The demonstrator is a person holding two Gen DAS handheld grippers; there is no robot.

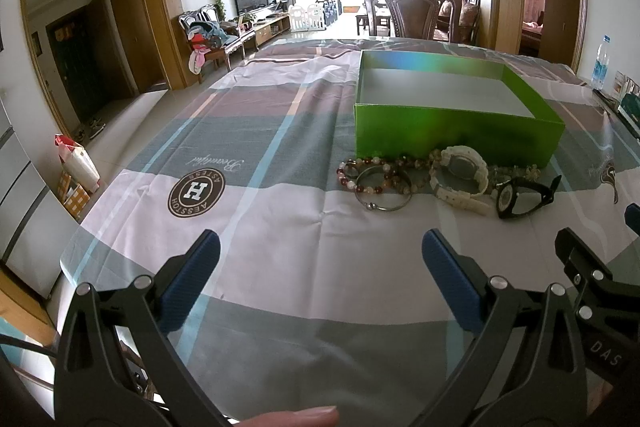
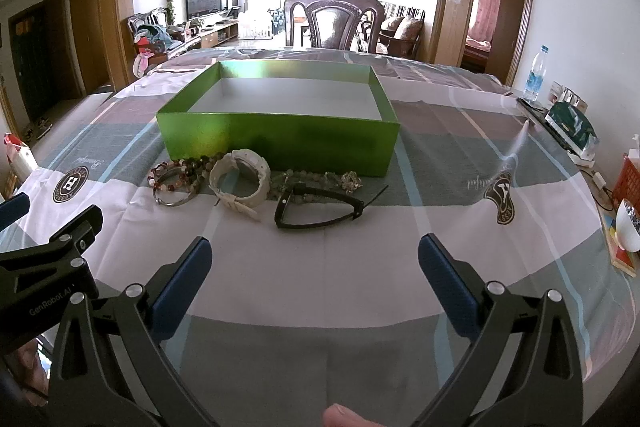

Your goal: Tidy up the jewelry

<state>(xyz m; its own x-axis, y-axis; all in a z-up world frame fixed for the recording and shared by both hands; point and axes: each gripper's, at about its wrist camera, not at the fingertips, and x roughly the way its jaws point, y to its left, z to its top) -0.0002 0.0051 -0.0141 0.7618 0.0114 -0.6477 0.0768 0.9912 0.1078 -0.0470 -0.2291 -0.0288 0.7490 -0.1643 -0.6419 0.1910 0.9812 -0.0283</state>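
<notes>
An empty green box (image 1: 456,131) (image 2: 280,137) stands on the checked tablecloth. In front of it lies a row of jewelry: beaded bracelets (image 1: 372,179) (image 2: 176,175), a silver bangle (image 1: 382,205) (image 2: 174,202), a white watch (image 1: 460,179) (image 2: 240,183), a string of pale beads (image 2: 320,179) and a black watch (image 1: 520,197) (image 2: 320,211). My left gripper (image 1: 320,251) is open and empty, short of the jewelry and left of it. My right gripper (image 2: 316,255) is open and empty, just short of the black watch.
A dark wooden chair (image 2: 332,19) stands behind the table's far edge. A water bottle (image 2: 536,75), a green packet (image 2: 572,127), a red basket (image 2: 628,183) and a white bowl (image 2: 628,227) line the table's right side. Each gripper's arm shows at the other view's edge.
</notes>
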